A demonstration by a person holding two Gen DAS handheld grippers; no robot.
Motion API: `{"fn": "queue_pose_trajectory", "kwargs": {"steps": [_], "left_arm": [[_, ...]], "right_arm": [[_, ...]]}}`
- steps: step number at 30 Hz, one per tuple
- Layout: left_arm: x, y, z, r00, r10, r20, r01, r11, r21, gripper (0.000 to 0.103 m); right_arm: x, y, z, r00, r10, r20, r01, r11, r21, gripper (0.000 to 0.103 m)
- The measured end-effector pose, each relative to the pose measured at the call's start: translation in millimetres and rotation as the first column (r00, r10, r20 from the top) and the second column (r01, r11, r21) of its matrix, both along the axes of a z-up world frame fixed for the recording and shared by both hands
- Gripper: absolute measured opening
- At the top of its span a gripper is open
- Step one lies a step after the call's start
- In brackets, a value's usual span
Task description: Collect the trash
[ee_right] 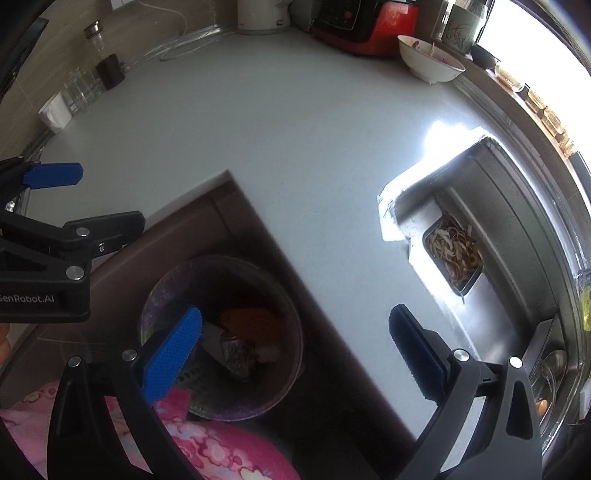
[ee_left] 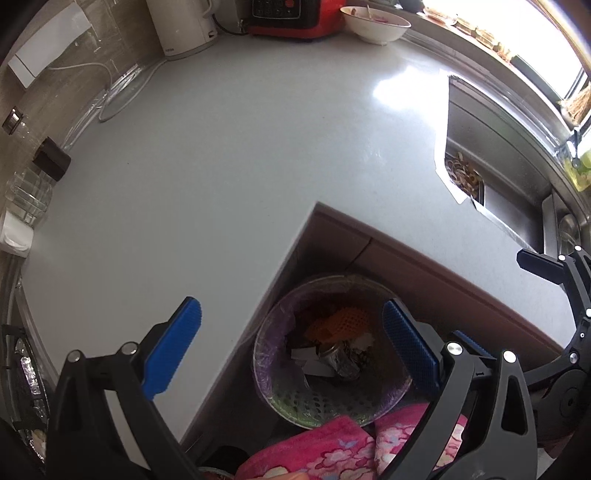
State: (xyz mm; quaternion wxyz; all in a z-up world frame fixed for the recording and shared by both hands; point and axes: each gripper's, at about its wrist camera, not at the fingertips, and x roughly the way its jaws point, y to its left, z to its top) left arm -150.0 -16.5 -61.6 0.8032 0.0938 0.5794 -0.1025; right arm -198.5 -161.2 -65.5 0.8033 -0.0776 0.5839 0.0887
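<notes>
A round trash bin (ee_left: 271,325) with a purple liner stands on the floor below the counter's inner corner. Inside it lie an orange mesh piece (ee_left: 343,321), a crushed can (ee_left: 340,363) and paper scraps. My left gripper (ee_left: 291,345) hangs open above the bin with nothing between its blue pads. The right gripper (ee_left: 502,302) shows at the right edge, also open. In the right wrist view the same bin (ee_right: 155,295) sits below my right gripper (ee_right: 295,354), which holds nothing. The left gripper (ee_right: 85,201) shows at that view's left edge.
The grey countertop (ee_left: 221,166) wraps around the bin. A steel sink (ee_left: 498,147) holds a tray of vegetable scraps (ee_right: 452,254). A white bowl (ee_left: 375,22), a red appliance (ee_left: 288,16) and a white kettle (ee_left: 181,26) stand at the back. Pink floral clothing (ee_left: 325,450) fills the bottom.
</notes>
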Motion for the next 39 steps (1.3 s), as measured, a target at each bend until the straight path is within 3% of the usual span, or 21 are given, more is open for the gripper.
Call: {"fn": "queue_pose_trajectory", "kwargs": {"steps": [11,24,39], "left_arm": [[-30,-21,-39,0.989,-0.111,-0.097,0.111,0.994,-0.007,0.094],[-34,-30,-85,0.971,-0.153,-0.185,0.146,0.988,-0.053,0.094],[-42,-26,-110,0.954,-0.190,-0.234,0.181,0.982,-0.060,0.094]], "right_arm": [[-26,6,-38,0.997,0.003,-0.073,-0.005,1.000,-0.015,0.101],[-34,9,-87,0.987,-0.038,-0.153,0.036,0.999,-0.015,0.101],[-48,14,-110,0.979,-0.077,-0.190,0.073,0.997,-0.026,0.101]]}}
